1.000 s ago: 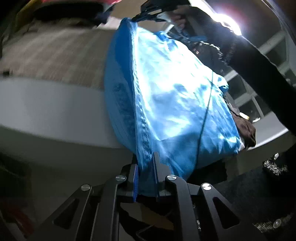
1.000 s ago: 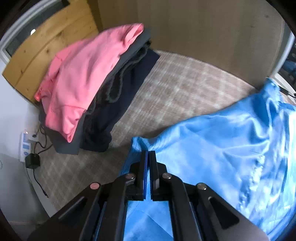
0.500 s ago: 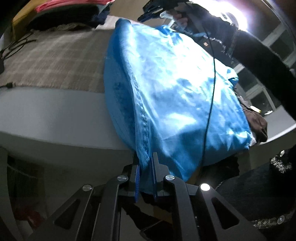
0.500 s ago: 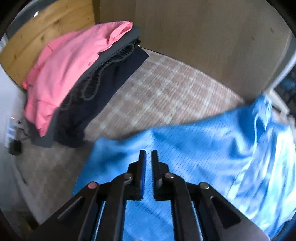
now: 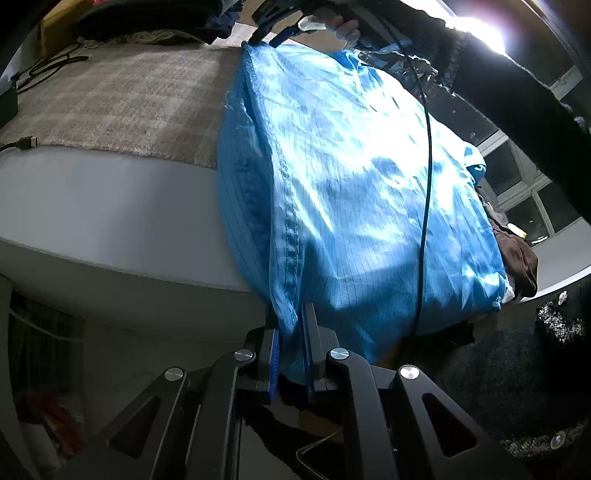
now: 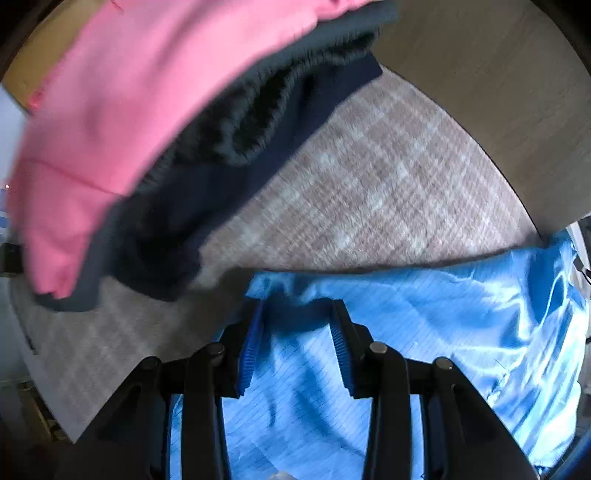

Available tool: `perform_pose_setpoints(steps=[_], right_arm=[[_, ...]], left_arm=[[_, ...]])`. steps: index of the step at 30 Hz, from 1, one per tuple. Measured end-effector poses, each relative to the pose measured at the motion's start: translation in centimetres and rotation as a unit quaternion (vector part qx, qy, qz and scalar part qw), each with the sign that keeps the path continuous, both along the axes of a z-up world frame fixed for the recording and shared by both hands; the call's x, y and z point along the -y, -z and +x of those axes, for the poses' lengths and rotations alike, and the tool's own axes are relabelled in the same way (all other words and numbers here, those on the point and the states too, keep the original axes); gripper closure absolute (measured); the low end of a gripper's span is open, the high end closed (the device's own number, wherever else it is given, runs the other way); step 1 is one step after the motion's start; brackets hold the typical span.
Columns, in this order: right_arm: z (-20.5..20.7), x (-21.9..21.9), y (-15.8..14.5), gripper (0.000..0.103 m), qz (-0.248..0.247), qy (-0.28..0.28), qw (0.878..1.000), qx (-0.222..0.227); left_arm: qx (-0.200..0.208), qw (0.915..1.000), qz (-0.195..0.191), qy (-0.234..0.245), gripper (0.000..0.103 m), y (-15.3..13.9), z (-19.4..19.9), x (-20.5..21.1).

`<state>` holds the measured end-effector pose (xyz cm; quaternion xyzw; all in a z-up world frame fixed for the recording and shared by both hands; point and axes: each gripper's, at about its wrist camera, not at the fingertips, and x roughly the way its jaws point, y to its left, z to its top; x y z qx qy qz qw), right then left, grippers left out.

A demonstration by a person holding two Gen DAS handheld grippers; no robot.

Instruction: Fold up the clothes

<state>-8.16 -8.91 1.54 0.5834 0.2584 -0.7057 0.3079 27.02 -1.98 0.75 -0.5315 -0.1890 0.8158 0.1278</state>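
1. Blue garment (image 5: 354, 192) lies spread over the plaid-covered bed (image 5: 122, 99), its near hem hanging off the white mattress edge.
2. We judge our left gripper (image 5: 290, 332) is clamped on that near hem to keep the cloth stretched; its jaws pinch the stitched seam between them.
3. Our right gripper (image 6: 295, 332) hovers over the garment's far corner with jaws parted and nothing between them. From the left wrist view it shows at the far end (image 5: 275, 20), held in a hand (image 5: 343, 27).
4. We take it that one end is anchored while the other is let go, so the cloth settles flat on the bed.
5. We count one blue garment in hand, and a stack (image 6: 177, 122) on the bed's far left of one pink piece, one grey and one navy.
6. We also see one brown garment (image 5: 517, 258) at the right.
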Motion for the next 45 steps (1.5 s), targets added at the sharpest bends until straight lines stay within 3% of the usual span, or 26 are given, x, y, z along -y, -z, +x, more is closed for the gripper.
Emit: perform_pose_setpoints(steps=[1,2,3,7,8,10,12,17,20,23,25,32,36,39,43,44,45], right_arm=[[0.0,0.1,0.3,0.067,0.007,0.003,1.0,-0.001],[-0.1,0.0,0.3,0.079,0.001,0.005,1.0,0.0],[-0.4,-0.5,0.1,0.099,-0.014,0.014,1.0,0.013],[-1.7,-2.3,-1.1,0.099,-0.074,0.047,0.994,0.065],[-2.1,-2.8,-1.4,0.098,-0.089,0.055,0.992,0.078],[-2.3,-3.2,-2.1,0.085,-0.082,0.064,0.991,0.082],[-2.0,-2.8,-2.5,0.057,-0.073,0.063,0.993,0.07],[-0.9,-0.7,-2.3,0.056,-0.055,0.048,0.995,0.063],[0.3,1.0,-0.9,0.056,-0.012,0.025,0.999,0.045],[0.9,0.9,0.2,0.096,0.002,0.02,0.999,0.035],[0.9,-0.3,-0.3,0.101,-0.025,0.02,0.999,0.034],[0.4,-9.7,-5.3,0.101,-0.123,0.047,0.991,-0.005],[-1.1,-16.7,-7.0,0.101,-0.179,0.114,0.977,-0.016],[-1.1,-22.9,-7.3,0.101,-0.194,0.153,0.968,-0.037],[-2.3,-29.7,-4.8,0.101,-0.183,0.199,0.962,-0.026],[-2.6,-30.8,-3.6,0.099,-0.151,0.208,0.966,-0.024],[-3.0,-31.8,-2.4,0.091,-0.118,0.217,0.969,-0.022]], left_arm=[[0.0,1.0,-0.002,0.0,0.093,0.0,0.0,-0.1],[0.0,1.0,-0.003,0.001,0.093,0.0,-0.1,-0.2],[0.0,1.0,-0.004,0.001,0.094,-0.1,-0.1,-0.4],[0.002,1.0,-0.008,0.003,0.094,0.0,-0.2,-0.5],[0.002,1.0,-0.009,0.003,0.094,0.0,-0.2,-0.7],[0.001,0.9999,-0.01,0.004,0.094,-0.1,-0.4,-1.0],[0.001,0.9999,-0.01,0.004,0.094,-0.1,-0.4,-1.0],[0.003,1.0,-0.007,0.004,0.094,0.1,-0.5,-1.1],[0.001,1.0,-0.007,0.001,0.094,0.1,-0.2,-0.6],[-0.002,0.9999,-0.01,0.003,0.094,-0.1,-0.2,-0.7],[-0.006,0.9999,-0.012,0.007,0.094,-0.6,0.0,-0.8],[-0.037,0.9977,-0.035,0.045,0.095,-4.7,0.2,-4.2],[-0.052,0.9936,-0.045,0.09,0.095,-6.7,0.1,-8.1],[-0.051,0.9891,-0.045,0.13,0.096,-7.0,-0.1,-11.5],[-0.015,0.9817,-0.025,0.188,0.095,-5.0,-0.3,-16.7],[0.0,0.9796,-0.023,0.2,0.095,-4.3,-0.3,-17.9],[0.01,0.9772,-0.021,0.211,0.095,-4.1,0.2,-18.8]])
